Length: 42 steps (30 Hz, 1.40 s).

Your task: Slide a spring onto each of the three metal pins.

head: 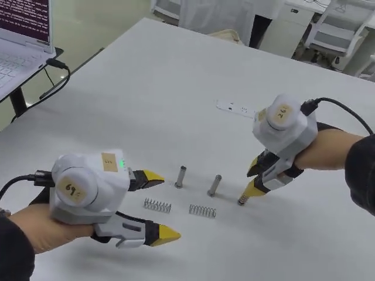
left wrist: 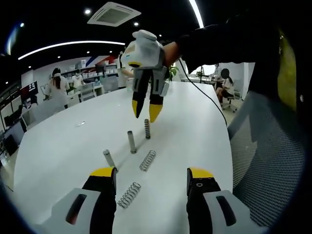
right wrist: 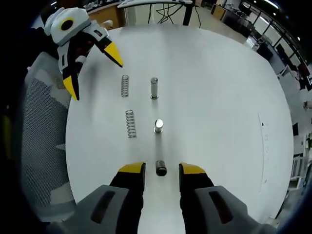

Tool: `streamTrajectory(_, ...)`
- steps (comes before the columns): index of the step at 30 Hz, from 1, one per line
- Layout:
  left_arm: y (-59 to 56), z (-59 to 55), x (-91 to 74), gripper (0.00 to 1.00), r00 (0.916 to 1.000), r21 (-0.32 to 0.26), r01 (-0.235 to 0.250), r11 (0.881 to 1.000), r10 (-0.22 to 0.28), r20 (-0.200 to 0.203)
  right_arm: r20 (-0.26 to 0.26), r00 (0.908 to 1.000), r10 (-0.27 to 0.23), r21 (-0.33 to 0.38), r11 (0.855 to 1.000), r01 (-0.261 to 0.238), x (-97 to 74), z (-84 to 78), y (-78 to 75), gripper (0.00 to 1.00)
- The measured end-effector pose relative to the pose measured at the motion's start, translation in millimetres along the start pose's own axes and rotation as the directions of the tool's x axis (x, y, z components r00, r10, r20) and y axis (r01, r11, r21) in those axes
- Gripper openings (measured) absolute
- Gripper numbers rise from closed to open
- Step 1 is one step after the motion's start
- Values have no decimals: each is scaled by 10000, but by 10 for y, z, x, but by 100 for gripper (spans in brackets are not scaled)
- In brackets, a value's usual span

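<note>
Three metal pins stand in a row on the white table. The left pin and the middle pin are bare. The right pin carries a spring; from above it is the pin between my right gripper's jaws. My right gripper hovers over it, open, its jaws apart on either side and not touching. Two loose springs lie flat in front of the bare pins. My left gripper is open just above the table, with the nearer spring in front of its jaws.
A laptop with a black cable sits at the far left edge of the table. A thin white strip lies behind the right gripper. Office chairs and desks stand beyond the far edge.
</note>
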<state>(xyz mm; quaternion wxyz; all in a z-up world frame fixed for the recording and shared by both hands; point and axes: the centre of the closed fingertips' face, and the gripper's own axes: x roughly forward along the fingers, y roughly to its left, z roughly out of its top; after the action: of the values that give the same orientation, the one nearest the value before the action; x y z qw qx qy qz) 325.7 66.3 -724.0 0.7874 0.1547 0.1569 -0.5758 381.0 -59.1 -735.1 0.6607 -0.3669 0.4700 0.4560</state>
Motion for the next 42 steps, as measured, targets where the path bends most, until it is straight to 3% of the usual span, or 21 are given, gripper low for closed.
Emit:
streamTrajectory(14,9,-59,336,45,9973,213,621,9978,-612,-395,1025,9934,-520,162,9986,507,-394,69,163,29)
streamTrajectory(30,42,-153,634,34,9893,467,1230,9913,-1188,-847,1575,9825,-993,430,9947,936,-652,8,458,30)
streamTrajectory(42,57,-266,726,24,9828,674,1404,9878,-1308,-1304,1705,9781,-1195,708,9915,1088,-716,-54,575,30)
